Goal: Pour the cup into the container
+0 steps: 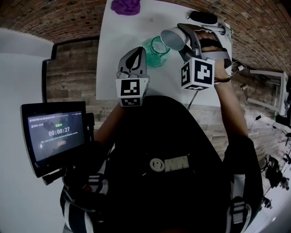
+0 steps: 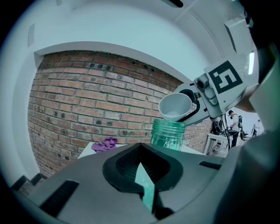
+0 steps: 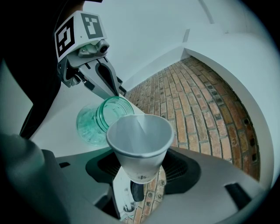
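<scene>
A teal glass jar [image 1: 156, 51] stands open on the white table [image 1: 119, 32]. My right gripper [image 1: 180, 40] is shut on a white paper cup [image 1: 173, 37], which is tipped with its mouth over the jar's rim. In the right gripper view the cup [image 3: 140, 140] sits between the jaws and the jar [image 3: 101, 119] lies just beyond it. I see nothing inside the cup. My left gripper [image 1: 132, 59] is just this side of the jar, apart from it, jaws together with nothing held. From the left gripper view the cup [image 2: 175, 106] hangs right above the jar [image 2: 168, 134].
A purple cloth [image 1: 126, 6] lies at the table's far end, and a black object [image 1: 203, 17] sits at its far right corner. A screen on a stand [image 1: 54, 134] is at my left. Brick floor surrounds the table; another white table [image 1: 268, 77] stands to the right.
</scene>
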A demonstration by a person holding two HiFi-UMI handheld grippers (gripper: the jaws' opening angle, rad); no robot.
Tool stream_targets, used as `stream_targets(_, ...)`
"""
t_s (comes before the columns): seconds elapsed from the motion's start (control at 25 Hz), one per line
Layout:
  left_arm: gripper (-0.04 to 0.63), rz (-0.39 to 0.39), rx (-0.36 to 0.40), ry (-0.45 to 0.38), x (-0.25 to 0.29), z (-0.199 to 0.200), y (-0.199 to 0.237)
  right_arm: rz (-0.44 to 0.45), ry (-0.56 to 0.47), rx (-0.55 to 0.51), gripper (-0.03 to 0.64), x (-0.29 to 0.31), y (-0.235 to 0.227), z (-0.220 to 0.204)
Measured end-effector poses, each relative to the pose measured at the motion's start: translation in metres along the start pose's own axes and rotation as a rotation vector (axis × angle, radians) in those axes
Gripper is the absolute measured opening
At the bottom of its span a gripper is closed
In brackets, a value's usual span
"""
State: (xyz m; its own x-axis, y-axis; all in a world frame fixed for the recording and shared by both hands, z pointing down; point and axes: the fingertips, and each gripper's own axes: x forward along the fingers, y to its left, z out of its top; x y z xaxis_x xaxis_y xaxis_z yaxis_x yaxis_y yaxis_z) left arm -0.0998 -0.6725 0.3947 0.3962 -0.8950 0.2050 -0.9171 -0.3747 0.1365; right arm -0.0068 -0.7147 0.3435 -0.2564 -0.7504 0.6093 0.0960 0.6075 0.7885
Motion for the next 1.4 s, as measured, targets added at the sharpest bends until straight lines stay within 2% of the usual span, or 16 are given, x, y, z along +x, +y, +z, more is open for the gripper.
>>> stream_targets(1.4,0.0,-0.013,0.01,0.004,0.0018,-0.0009,-0.0043,-0.017,0.013,-0.057,0.278,0.0006,-0.0025,-0.0014)
